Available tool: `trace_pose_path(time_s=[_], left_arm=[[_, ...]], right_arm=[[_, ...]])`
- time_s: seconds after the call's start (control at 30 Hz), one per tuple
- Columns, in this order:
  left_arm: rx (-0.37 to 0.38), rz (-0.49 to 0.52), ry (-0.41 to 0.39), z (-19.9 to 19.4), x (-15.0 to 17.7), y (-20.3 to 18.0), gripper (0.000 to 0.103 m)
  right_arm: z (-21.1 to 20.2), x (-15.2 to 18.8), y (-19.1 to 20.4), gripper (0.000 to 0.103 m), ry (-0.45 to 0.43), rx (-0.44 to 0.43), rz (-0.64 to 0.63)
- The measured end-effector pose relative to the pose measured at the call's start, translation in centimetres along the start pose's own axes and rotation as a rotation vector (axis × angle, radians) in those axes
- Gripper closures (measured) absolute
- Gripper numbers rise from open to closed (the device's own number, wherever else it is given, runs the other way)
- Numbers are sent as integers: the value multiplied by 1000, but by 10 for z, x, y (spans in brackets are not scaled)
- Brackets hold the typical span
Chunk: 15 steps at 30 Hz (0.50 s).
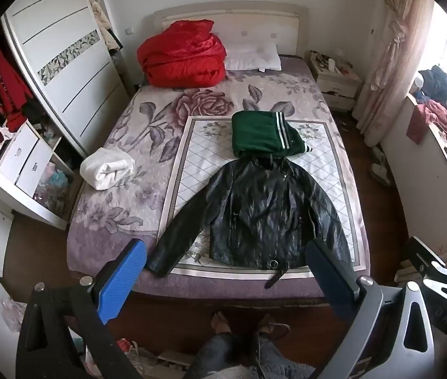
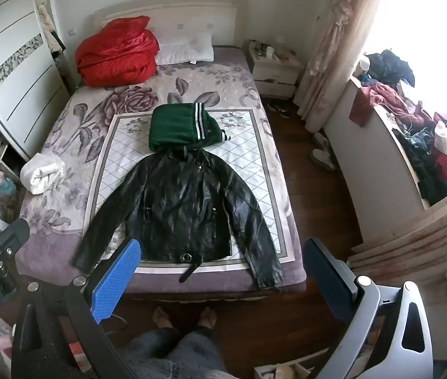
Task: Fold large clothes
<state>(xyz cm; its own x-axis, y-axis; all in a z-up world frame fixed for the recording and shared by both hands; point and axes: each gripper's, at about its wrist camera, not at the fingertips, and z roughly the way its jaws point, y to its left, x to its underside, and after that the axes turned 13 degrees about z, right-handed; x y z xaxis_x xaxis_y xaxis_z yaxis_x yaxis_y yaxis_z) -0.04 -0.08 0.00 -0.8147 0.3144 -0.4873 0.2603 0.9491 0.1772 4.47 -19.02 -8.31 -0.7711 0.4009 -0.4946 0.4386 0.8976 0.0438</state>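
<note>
Both my tongs — left gripper (image 1: 223, 279), right gripper (image 2: 220, 276) — gape empty; I'd pinch the black jacket (image 1: 255, 211) sleeve cuffs at seven and five o'clock, then fold inward.

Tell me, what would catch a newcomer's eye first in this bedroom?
Probably the black leather jacket, spread flat with sleeves out at the foot of the bed, and a folded green garment lying just beyond its collar. Next, the bright red quilt bundled by the headboard, left of a white pillow. Both grippers, left and right, hover open, holding nothing.
</note>
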Motion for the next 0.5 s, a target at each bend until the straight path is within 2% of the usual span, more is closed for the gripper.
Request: trace_pose_path(time_s=[0.5], left_arm=[[13, -2, 9, 1, 0, 1, 0]], right_arm=[[2, -7, -18, 0, -4, 15, -6]])
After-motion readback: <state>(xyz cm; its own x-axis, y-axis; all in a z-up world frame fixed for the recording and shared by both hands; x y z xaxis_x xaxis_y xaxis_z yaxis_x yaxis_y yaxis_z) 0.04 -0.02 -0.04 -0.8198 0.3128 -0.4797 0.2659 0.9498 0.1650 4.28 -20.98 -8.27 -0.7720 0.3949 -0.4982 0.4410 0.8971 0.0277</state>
